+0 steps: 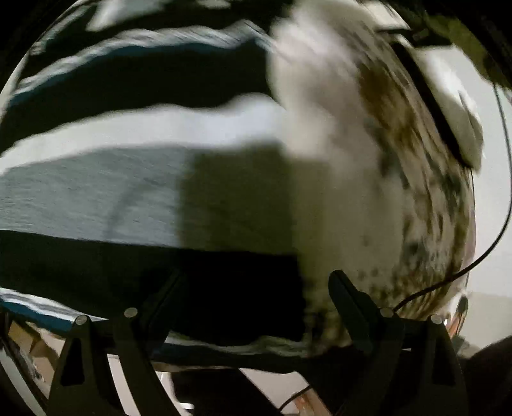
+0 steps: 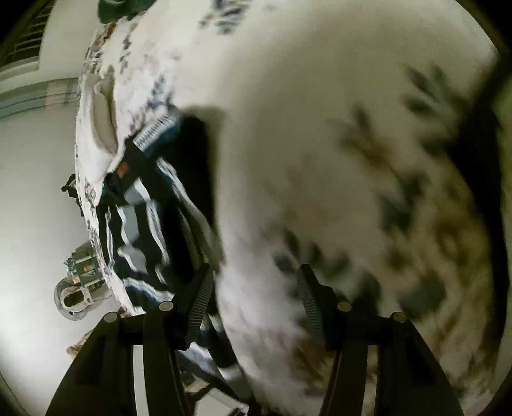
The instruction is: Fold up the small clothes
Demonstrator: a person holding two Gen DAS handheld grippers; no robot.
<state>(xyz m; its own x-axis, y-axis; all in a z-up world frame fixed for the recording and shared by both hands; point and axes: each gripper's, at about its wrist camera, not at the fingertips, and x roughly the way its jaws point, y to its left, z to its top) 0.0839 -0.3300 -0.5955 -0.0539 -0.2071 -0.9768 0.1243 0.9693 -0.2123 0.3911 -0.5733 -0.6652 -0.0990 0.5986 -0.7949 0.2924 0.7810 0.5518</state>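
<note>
A striped small garment (image 1: 134, 192) with navy, white, grey and teal bands lies spread on a white floral bedsheet (image 1: 400, 192) and fills most of the blurred left wrist view. My left gripper (image 1: 256, 304) hangs over the garment's near dark band, pointing steeply down. It is open wide with nothing pinched between its fingers. In the right wrist view the same garment (image 2: 144, 208) lies rumpled at the left on the bedsheet (image 2: 320, 144). My right gripper (image 2: 256, 297) is open over the sheet. Its left finger (image 2: 201, 294) sits beside the garment's edge.
A green cloth (image 2: 121, 9) lies at the far end of the bed and a white pillow-like shape (image 2: 102, 118) lies near its left edge. Pale floor (image 2: 32, 208) with a small object (image 2: 76, 288) lies beyond. A black cable (image 1: 480, 256) runs at the right.
</note>
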